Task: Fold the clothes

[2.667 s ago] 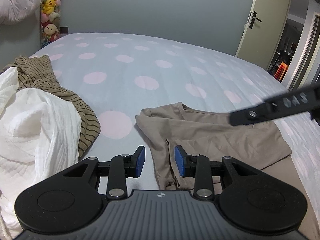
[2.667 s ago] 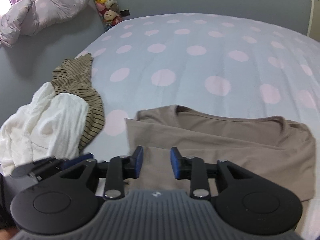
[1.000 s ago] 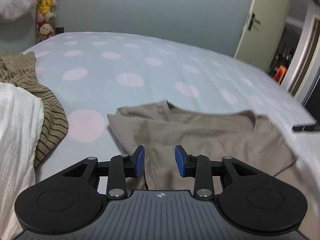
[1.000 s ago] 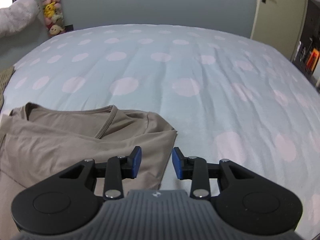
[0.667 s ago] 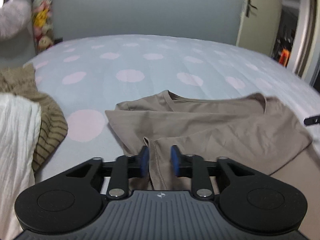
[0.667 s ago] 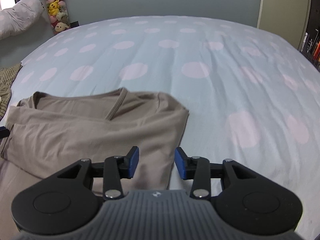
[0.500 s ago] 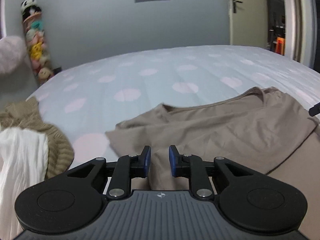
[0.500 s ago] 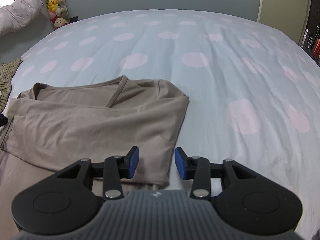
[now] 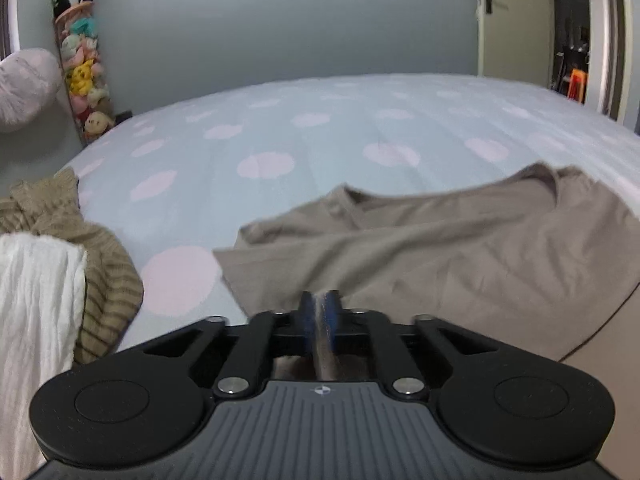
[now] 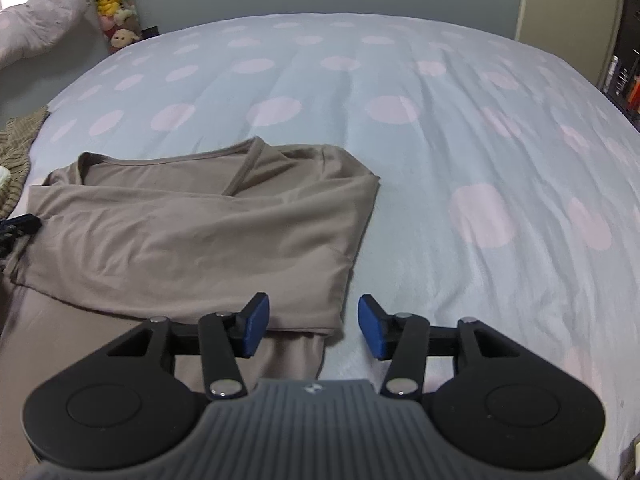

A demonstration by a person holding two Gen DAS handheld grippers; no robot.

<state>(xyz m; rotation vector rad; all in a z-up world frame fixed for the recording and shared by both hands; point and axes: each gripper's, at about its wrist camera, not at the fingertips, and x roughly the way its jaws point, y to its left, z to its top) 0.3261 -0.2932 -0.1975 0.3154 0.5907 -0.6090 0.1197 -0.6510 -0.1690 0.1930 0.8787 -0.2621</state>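
Left wrist view: your left gripper point(image 9: 319, 314) pinches the soft, floppy tan shirt point(image 9: 460, 248); right gripper point(image 10: 312, 326) gapes beside its corner.

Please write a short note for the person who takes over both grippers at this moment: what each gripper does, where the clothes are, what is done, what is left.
Left gripper: jaws shut on the taupe shirt, pinching a fold at its left side.
Right gripper: jaws open, holding nothing, at the shirt's right lower corner.
The shirt lies on the dotted bed sheet, top part already folded over.
Striped garment and white garment wait in a pile at the left, unfolded.
Left to do: grip the right corner, finish this fold, then the pile.
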